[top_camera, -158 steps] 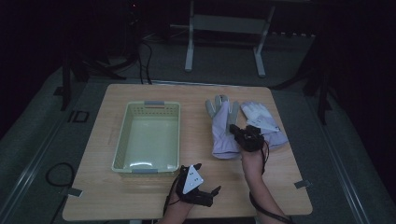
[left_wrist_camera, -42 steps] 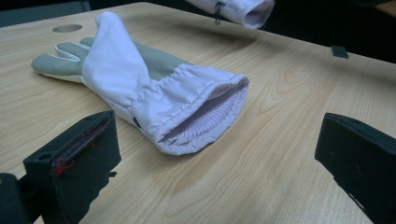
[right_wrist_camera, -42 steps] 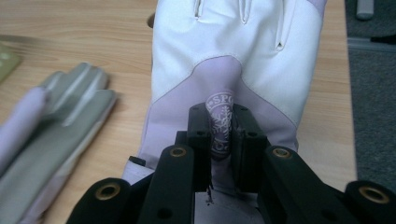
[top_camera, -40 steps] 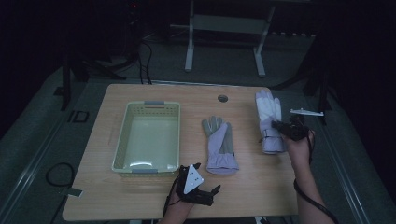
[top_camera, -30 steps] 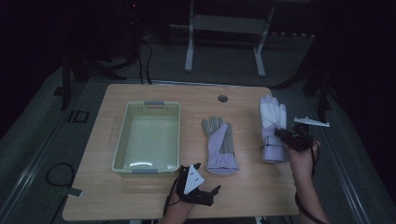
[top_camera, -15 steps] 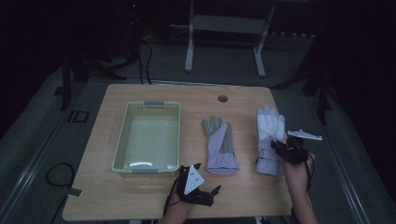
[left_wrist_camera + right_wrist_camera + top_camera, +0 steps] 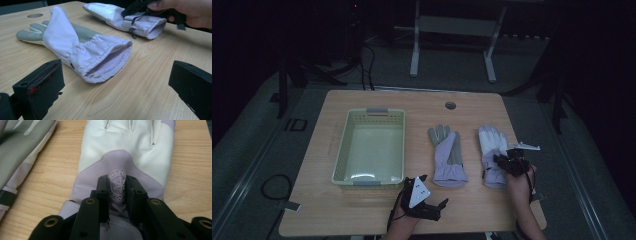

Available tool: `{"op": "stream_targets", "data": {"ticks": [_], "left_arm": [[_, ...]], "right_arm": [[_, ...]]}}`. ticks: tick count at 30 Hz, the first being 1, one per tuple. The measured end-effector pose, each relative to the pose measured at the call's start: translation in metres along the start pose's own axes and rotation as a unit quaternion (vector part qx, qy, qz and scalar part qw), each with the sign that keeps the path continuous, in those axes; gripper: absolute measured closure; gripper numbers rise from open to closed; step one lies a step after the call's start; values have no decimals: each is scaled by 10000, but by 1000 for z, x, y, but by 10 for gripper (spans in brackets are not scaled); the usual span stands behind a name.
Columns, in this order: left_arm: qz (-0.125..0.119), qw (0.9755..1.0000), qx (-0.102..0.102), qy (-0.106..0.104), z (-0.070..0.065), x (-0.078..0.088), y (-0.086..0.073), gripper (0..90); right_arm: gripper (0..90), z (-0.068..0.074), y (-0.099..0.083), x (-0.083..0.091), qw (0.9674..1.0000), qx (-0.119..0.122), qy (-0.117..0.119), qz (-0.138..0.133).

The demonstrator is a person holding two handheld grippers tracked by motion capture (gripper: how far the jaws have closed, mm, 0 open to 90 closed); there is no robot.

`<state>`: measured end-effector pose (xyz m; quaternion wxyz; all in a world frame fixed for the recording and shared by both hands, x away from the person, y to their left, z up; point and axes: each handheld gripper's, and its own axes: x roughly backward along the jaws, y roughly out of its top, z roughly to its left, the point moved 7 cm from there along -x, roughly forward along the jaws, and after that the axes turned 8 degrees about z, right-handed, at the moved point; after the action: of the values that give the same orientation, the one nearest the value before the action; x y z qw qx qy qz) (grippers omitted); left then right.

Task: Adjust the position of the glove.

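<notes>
Two lilac winter gloves lie on the wooden table (image 7: 412, 100). The grey-palmed glove (image 7: 447, 155) (image 7: 82, 47) lies flat at the middle, cuff toward me. The white-backed glove (image 7: 491, 147) (image 7: 130, 150) lies to its right. My right gripper (image 7: 508, 162) (image 7: 117, 181) is shut on this glove near the cuff, pinching a fold of fabric with a snowflake logo between its jaws. My left gripper (image 7: 424, 200) (image 7: 115, 82) rests near the table's front edge with its jaws wide apart and nothing between them, facing the grey-palmed glove's open cuff.
A pale green plastic basket (image 7: 343, 150) stands empty on the left half of the table. A round cable hole (image 7: 450, 105) sits near the far edge. The grey-palmed glove (image 7: 22, 150) lies close to the left of the held one. A metal stand (image 7: 452, 30) is beyond the table.
My right gripper has pulled the white-backed glove toward the table's front edge and slightly left, staying shut on it. The left gripper and the grey-palmed glove have not moved.
</notes>
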<state>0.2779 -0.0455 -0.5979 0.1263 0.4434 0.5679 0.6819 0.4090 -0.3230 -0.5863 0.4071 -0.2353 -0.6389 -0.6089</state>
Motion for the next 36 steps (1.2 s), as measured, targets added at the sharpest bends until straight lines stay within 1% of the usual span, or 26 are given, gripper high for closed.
{"op": "stream_targets", "data": {"ticks": [2,3,4,5,6,7,8,10,11,12,13,14,15,16,18,21,23,24,25,26,27,29,31,33,36], "left_arm": [[1,10000,5,0,0,0,0,3],[1,10000,5,0,0,0,0,2],[-1,10000,3,5,0,0,0,2],[1,10000,-1,6,0,0,0,2],[2,10000,-1,8,0,0,0,3],[6,10000,-1,10,0,0,0,2],[8,10000,7,9,0,0,0,2],[11,10000,9,9,0,0,0,2],[14,10000,12,9,0,0,0,2],[9,10000,7,9,0,0,0,2],[11,10000,-2,7,0,0,0,2],[9,10000,-1,8,0,0,0,2],[9,10000,7,7,0,0,0,2],[17,10000,4,7,0,0,0,2],[18,10000,23,-3,0,0,0,2],[22,10000,17,2,0,0,0,2],[17,10000,13,4,0,0,0,2],[16,10000,13,3,0,0,0,2],[19,10000,10,1,0,0,0,2],[16,10000,13,1,0,0,0,2],[16,10000,13,3,0,0,0,2],[14,10000,16,1,0,0,0,2],[13,10000,26,-5,1,0,0,2],[18,10000,32,-7,1,0,0,2],[17,10000,30,-2,1,0,0,2]], "right_arm": [[693,0,0,0,10000,14,27,-18],[693,0,0,0,10000,14,27,-18],[668,-1,1,1,10000,37,45,-27],[646,-1,3,6,9999,64,109,-80],[629,-1,6,10,9996,142,173,-172],[617,-2,7,13,9994,174,178,-231],[579,-3,11,18,9990,209,252,-305],[550,-6,15,24,9978,220,514,-366],[542,-7,16,25,9976,285,527,-335],[518,-9,16,25,9973,417,541,-283],[518,-10,17,25,9969,492,545,-282],[520,-12,15,23,9963,585,604,-204],[520,-12,14,22,9960,628,621,-140],[525,-15,13,19,9960,671,585,-99],[527,-16,10,14,9949,740,685,-2],[536,-17,7,6,9946,695,762,66],[537,-18,3,-3,9943,779,710,153],[547,-19,2,-7,9940,761,761,171],[588,-19,1,-8,9938,759,802,150],[631,-20,1,-7,9932,715,910,159],[648,-20,1,-7,9933,677,923,176],[707,-18,1,-7,9930,676,945,209],[753,-17,2,-6,9932,608,973,199],[779,-17,5,-2,9935,506,1001,186],[797,-16,10,8,9938,461,1001,138]]}}
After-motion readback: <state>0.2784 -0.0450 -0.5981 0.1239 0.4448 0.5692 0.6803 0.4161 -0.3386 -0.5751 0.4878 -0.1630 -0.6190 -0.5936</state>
